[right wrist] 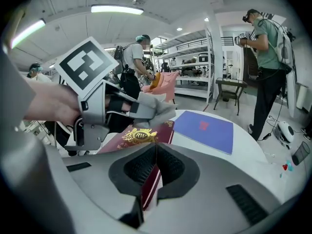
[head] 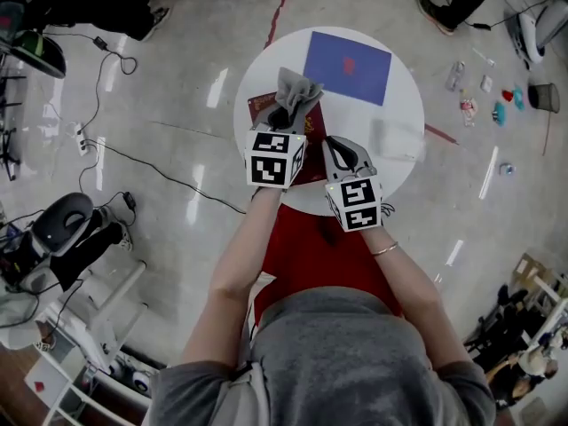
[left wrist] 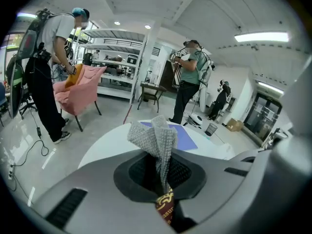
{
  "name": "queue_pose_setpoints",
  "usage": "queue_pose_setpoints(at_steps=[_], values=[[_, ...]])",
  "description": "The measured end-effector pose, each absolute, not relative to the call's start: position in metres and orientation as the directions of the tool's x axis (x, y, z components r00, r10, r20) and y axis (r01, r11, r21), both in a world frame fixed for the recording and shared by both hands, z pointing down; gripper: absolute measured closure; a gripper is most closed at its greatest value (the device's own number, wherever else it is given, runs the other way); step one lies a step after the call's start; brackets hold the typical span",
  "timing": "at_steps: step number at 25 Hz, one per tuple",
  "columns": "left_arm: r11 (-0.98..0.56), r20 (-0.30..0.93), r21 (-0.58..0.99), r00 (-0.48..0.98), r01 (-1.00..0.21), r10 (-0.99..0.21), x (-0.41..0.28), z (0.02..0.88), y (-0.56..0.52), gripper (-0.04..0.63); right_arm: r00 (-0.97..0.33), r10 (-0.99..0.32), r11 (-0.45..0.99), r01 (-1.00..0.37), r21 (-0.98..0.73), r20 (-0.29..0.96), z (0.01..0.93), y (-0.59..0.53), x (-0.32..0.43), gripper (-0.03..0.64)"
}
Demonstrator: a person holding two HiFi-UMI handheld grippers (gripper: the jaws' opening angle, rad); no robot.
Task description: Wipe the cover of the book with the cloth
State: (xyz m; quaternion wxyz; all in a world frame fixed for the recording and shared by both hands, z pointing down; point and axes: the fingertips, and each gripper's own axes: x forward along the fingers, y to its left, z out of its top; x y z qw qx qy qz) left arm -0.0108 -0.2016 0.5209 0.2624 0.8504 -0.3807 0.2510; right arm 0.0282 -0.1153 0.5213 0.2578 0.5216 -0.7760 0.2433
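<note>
A dark red book [head: 311,163] with gold print lies on the near side of the round white table [head: 401,131]. My left gripper [head: 283,119] is shut on a grey cloth [head: 298,88] and holds it bunched on the book's far end. In the left gripper view the cloth [left wrist: 156,141] stands up between the jaws, with the book's gold print [left wrist: 165,209] just under it. My right gripper [head: 340,152] is shut on the book's right edge. In the right gripper view the red book [right wrist: 145,133] runs into the closed jaws [right wrist: 155,167], and the cloth [right wrist: 154,109] rests on its far corner.
A blue book [head: 348,66] lies flat at the table's far side, apart from the red one. Cables [head: 106,149] trail over the floor to the left, and small items [head: 497,105] lie on the floor to the right. People [left wrist: 188,77] and a pink chair [left wrist: 78,89] stand beyond the table.
</note>
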Motion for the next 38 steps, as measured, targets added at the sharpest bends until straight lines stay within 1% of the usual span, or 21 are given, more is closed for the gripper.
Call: queue_pose_setpoints(at_steps=[6, 11, 19, 27, 38], values=[[-0.581, 0.692, 0.251, 0.563, -0.774, -0.451, 0.009, 0.540, -0.199, 0.571, -0.344, -0.663, 0.353, -0.927, -0.127, 0.665, 0.523, -0.111, 0.027, 0.588], [-0.558, 0.711, 0.249, 0.540, -0.792, -0.450, 0.003, 0.547, -0.198, 0.571, -0.368, -0.633, 0.386, -0.913, -0.134, 0.681, 0.528, -0.108, 0.020, 0.588], [-0.495, 0.717, 0.252, 0.504, -0.831, -0.481, -0.026, 0.553, -0.195, 0.571, -0.390, -0.583, 0.443, -0.888, -0.123, 0.713, 0.540, -0.105, 0.009, 0.588], [-0.416, 0.725, 0.227, 0.438, -0.881, -0.532, -0.070, 0.558, -0.189, 0.571, -0.400, -0.540, 0.495, -0.863, -0.105, 0.741, 0.551, -0.095, -0.002, 0.588], [-0.307, 0.740, 0.205, 0.353, -0.929, -0.573, -0.126, 0.564, -0.178, 0.571, -0.388, -0.535, 0.509, -0.857, -0.079, 0.751, 0.556, -0.091, -0.003, 0.588]])
